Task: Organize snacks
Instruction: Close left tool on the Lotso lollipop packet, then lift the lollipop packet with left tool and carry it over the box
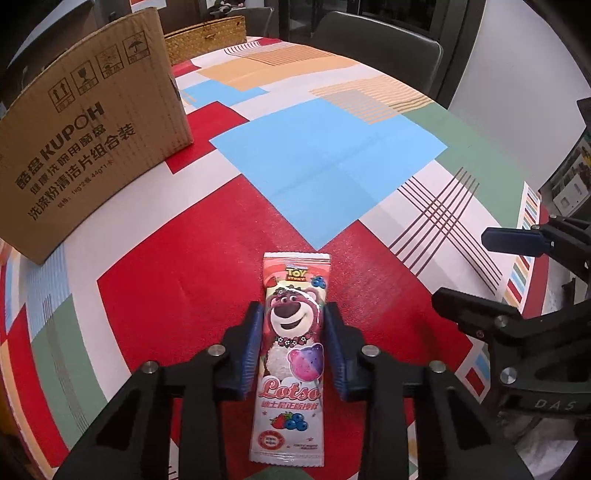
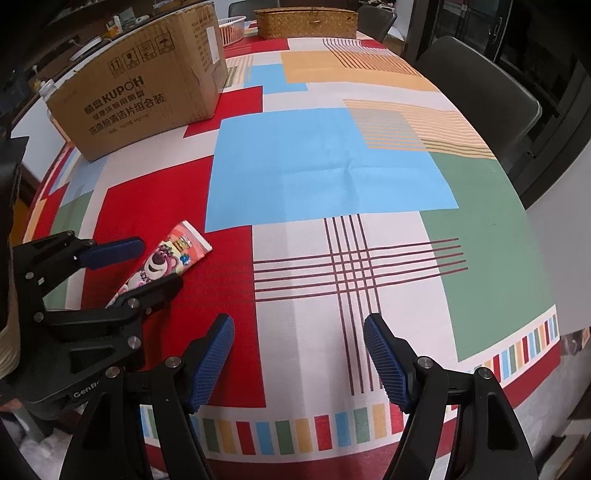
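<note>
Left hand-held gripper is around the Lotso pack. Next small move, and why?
Probably lift it clear and carry it toward the cardboard box. The left hand-held gripper has its pads against both sides of the Lotso snack pack; the right hand-held gripper is open and empty.

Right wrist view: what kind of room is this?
Probably a home dining room. A large table under a colourful patchwork tablecloth has dark dining chairs drawn up to it, and a household dishwasher-detergent carton and woven basket sit at the far end.
</note>
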